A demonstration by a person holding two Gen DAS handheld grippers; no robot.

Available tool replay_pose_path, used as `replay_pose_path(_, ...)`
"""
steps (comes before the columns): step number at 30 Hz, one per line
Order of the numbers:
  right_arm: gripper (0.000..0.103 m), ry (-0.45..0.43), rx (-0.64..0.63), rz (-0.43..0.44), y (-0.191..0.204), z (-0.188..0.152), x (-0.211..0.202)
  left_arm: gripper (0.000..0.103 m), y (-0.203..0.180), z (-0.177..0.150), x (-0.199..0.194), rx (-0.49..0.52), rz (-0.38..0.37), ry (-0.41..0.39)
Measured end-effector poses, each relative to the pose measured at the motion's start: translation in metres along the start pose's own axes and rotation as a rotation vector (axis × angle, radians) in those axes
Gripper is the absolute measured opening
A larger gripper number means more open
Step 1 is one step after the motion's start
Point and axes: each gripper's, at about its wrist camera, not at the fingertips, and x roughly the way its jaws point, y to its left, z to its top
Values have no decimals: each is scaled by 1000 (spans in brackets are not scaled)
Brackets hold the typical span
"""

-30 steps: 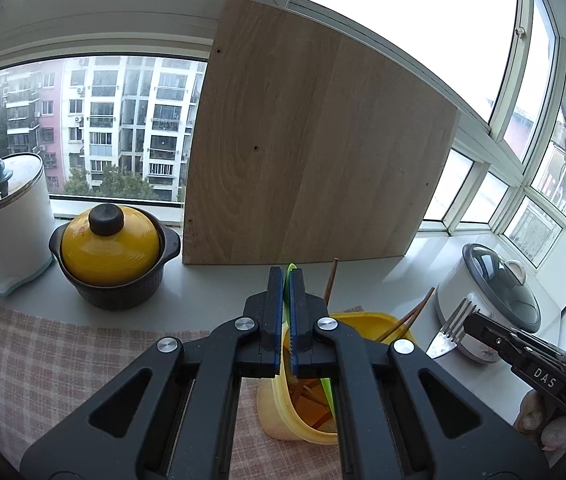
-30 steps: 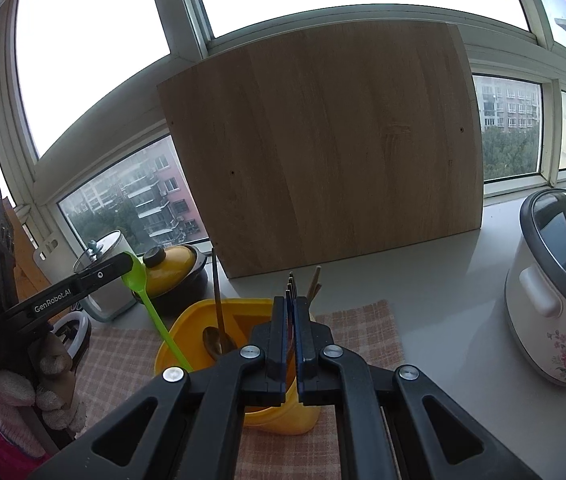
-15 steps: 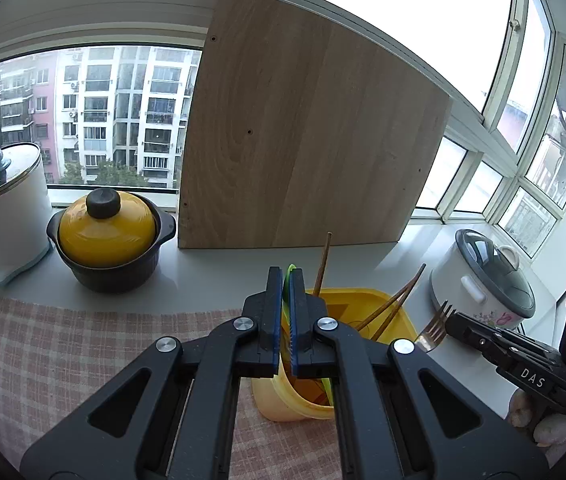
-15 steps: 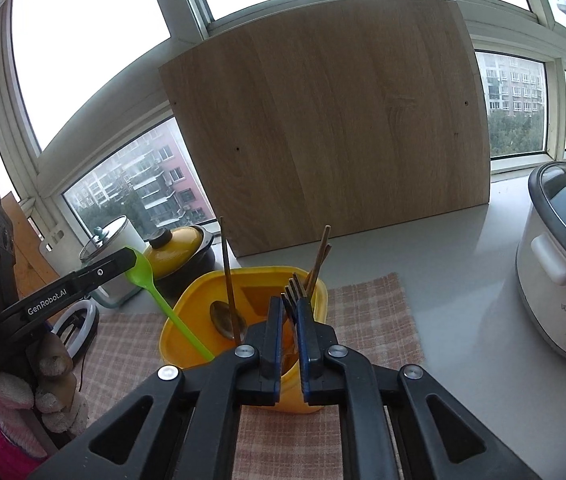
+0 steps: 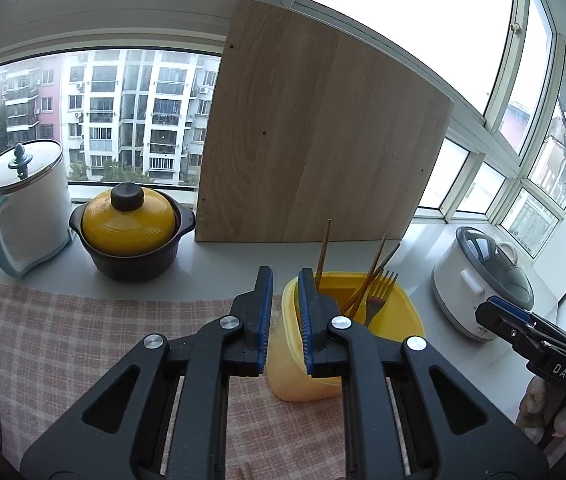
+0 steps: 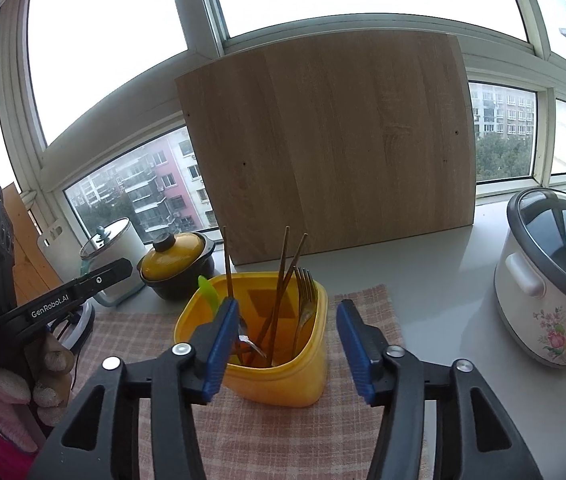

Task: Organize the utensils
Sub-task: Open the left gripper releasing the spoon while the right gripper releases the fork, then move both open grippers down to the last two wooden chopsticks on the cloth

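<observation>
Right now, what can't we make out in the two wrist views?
- Bottom of the yellow container: opaque walls hide the utensil ends, both views.
- Green utensil: only its tip shows in the right wrist view, the left gripper finger blocks it in the left.
- Wooden sticks on the cloth: cut off by the left view's bottom edge.

Home kitchen: rice cooker (image 6: 551,288), casserole pot (image 5: 131,232), windowsill.

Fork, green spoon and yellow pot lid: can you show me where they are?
Fork (image 6: 306,285), right wrist view, on its prongs above the tub rim.
Green spoon (image 6: 207,290), right wrist view, on the tip sticking out.
Yellow pot lid (image 5: 129,226), left wrist view, on the dome below the knob.
</observation>
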Motion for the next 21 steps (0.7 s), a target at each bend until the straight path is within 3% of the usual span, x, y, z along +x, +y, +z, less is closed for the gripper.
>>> replay_pose_path(10, 92, -28, -39, -81, 12, -7, -21, 12, 3, -22, -17, 31, 19, 40)
replay_pose_path(12, 98, -36, -42, -96, 14, -9, -26, 21, 4, -27, -21, 35, 21, 48)
replay_pose_path(13, 102, -41, -44, -99, 15, -10, -29, 31, 4, -29, -23, 36, 21, 51)
replay_pose_path(14, 103, -45, -46, -103, 17, -12, -31, 35, 5, -31, -24, 36, 23, 55)
replay_pose_path(21, 103, -35, -58, -115, 22, -21, -39, 35, 3, -52, -34, 65, 31, 102)
